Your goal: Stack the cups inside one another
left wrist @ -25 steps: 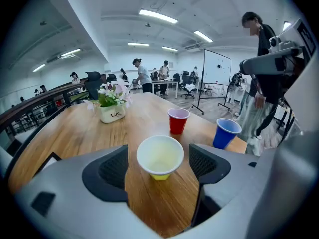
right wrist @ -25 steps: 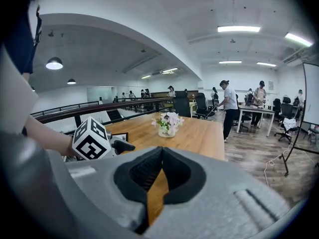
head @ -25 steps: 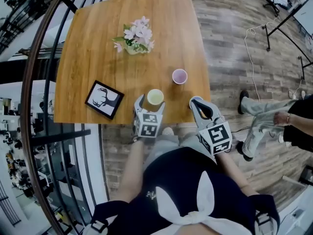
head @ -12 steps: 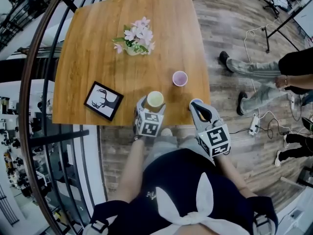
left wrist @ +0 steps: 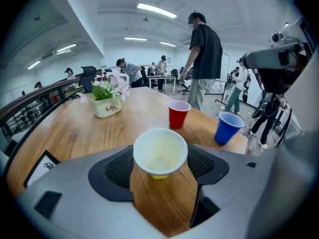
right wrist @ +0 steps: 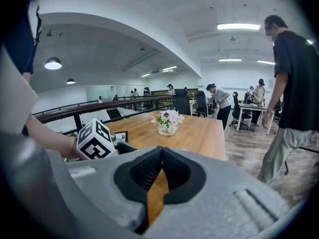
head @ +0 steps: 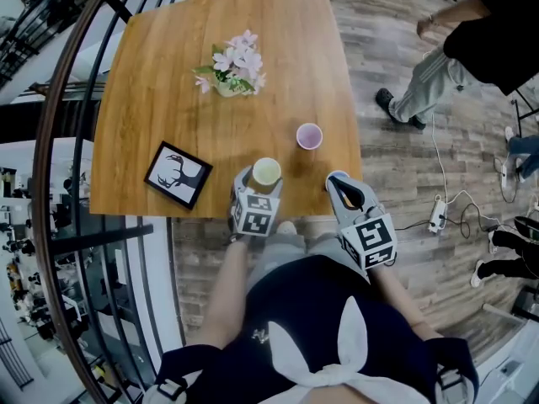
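A yellow cup point(head: 267, 170) point(left wrist: 160, 152) stands upright near the table's front edge. My left gripper point(head: 259, 178) point(left wrist: 162, 177) has one jaw on each side of it. The jaws are closing, but the rim still looks round and unpressed. Farther back to the right, a red cup point(left wrist: 178, 114) point(head: 309, 134) stands upright. In the left gripper view a blue cup point(left wrist: 229, 128) stands to the right of the red one. My right gripper point(head: 335, 178) point(right wrist: 159, 151) is shut and empty, over the table's front right corner.
A flower pot point(head: 232, 67) sits mid-table and a framed deer picture point(head: 178, 172) lies at the front left. The wooden table point(head: 160, 99) ends just in front of both grippers. A railing point(head: 59, 141) runs along the left. A person point(head: 472, 40) walks on the floor at right.
Both grippers and the cups stay where they were. The person on the floor at the right has walked toward the back.
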`<act>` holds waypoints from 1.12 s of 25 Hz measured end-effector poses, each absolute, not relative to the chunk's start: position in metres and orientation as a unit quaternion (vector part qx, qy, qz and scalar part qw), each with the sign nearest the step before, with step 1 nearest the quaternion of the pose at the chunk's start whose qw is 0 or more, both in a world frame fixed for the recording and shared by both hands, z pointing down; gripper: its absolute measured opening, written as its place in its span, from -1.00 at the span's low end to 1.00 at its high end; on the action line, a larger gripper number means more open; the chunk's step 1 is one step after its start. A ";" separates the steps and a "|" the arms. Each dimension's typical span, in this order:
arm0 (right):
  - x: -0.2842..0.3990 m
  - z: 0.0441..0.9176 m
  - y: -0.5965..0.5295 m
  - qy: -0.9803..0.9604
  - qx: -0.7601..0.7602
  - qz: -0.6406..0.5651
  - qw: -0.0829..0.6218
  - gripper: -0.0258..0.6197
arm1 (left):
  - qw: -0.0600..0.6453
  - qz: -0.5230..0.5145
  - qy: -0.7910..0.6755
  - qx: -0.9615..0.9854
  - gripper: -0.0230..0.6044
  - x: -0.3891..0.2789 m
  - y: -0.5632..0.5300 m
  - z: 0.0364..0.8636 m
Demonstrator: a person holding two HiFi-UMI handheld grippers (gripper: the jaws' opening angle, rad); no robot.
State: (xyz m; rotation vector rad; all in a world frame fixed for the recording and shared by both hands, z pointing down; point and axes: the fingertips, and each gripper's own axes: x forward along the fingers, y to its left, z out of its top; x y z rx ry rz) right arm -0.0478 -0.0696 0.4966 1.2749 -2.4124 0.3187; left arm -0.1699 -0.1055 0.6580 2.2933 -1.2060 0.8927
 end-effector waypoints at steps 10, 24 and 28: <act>-0.038 0.499 -0.067 -0.859 0.459 0.117 0.196 -0.92 | 0.197 0.303 -0.442 0.821 0.19 -0.168 -0.111 0.646; -0.001 0.486 -0.085 -0.869 0.446 0.117 0.177 -0.92 | 0.150 0.264 -0.476 0.825 0.19 -0.149 -0.119 0.566; 0.008 0.474 -0.093 -0.879 0.432 0.108 0.173 -0.92 | 0.135 0.252 -0.495 0.820 0.19 -0.146 -0.116 0.532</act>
